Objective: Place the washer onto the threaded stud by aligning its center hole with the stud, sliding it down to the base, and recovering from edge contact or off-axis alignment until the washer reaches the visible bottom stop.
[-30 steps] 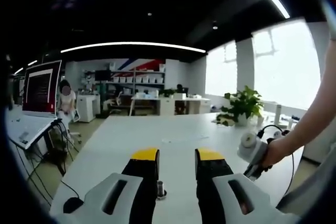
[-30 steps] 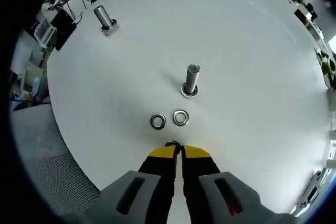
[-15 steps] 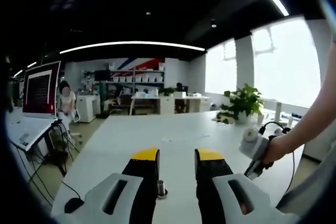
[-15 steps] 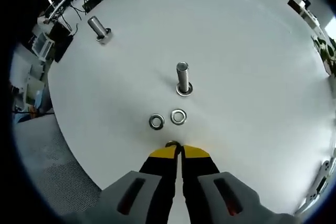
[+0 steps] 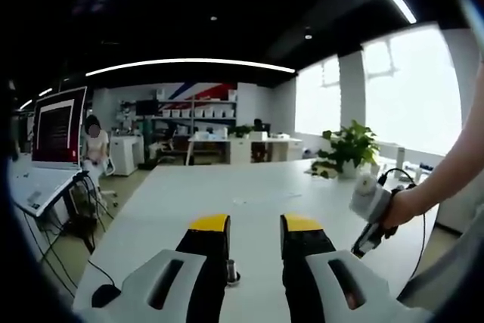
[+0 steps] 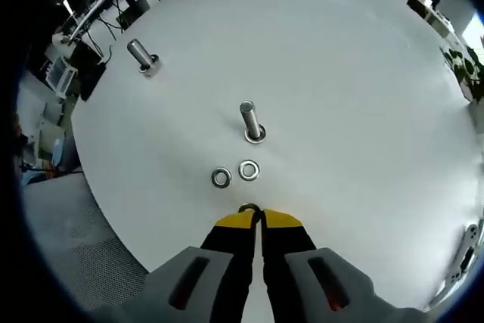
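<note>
In the right gripper view, a threaded stud (image 6: 249, 120) stands upright on the white table (image 6: 363, 111). My right gripper (image 6: 255, 219) hovers above and short of it, shut on a washer (image 6: 248, 208) whose metal rim peeks out at the fingertips. Two loose washers (image 6: 221, 178) (image 6: 248, 170) lie flat between the gripper and the stud. A second stud (image 6: 141, 56) stands far left. In the left gripper view, my left gripper (image 5: 255, 225) is open and holds nothing; a stud (image 5: 231, 271) shows low beside its left jaw. A hand holds the right gripper (image 5: 370, 213) at the right.
The table's rim (image 6: 113, 209) curves close on the left, with grey floor beyond. A laptop (image 5: 57, 130) and cables (image 5: 83, 225) sit at the table's left end. A potted plant (image 5: 349, 150) stands at the far right. A black mouse (image 5: 104, 295) lies near the left jaw.
The right gripper's camera has drawn up and back, so the stud and loose washers look smaller and shifted left. In the left view, the hand with the right gripper rose slightly.
</note>
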A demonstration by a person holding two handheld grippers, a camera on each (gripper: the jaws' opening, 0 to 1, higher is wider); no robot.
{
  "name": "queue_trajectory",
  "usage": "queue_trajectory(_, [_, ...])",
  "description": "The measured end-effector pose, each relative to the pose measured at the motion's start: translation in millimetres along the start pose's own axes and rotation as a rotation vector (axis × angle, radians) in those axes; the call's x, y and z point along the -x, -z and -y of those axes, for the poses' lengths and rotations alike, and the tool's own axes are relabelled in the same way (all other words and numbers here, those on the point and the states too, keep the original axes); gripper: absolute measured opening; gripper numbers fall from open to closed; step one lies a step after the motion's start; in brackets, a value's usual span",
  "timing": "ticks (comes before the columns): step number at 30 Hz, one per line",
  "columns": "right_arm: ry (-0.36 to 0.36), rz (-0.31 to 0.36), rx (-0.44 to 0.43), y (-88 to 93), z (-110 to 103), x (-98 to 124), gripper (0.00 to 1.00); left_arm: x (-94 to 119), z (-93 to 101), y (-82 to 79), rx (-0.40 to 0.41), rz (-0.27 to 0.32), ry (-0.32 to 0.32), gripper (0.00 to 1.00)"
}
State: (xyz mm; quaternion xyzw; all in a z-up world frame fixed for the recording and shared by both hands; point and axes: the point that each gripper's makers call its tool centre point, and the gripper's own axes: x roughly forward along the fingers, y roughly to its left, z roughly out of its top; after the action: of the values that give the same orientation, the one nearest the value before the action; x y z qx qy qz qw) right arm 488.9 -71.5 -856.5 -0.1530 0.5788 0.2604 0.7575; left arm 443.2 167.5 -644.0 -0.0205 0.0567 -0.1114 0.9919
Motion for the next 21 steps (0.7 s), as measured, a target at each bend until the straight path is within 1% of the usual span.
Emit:
queue_trajectory(5, [-0.005, 0.045, -0.023, -14.9, 3, 11, 0.04, -1, 1.0, 1.9, 0.004, -0.006, 0.004, 0.25])
queue_trajectory(11, [-0.005, 0.077, -0.036, -27.1, 6, 20, 0.04, -1, 3.6, 3.2, -0.015, -0.013, 0.011, 0.24])
queue_trajectory(21, [-0.01, 0.089, -0.037, -33.6, 3, 24, 0.04, 0, 3.0, 3.3, -0.017, -0.015, 0.008, 0.24])
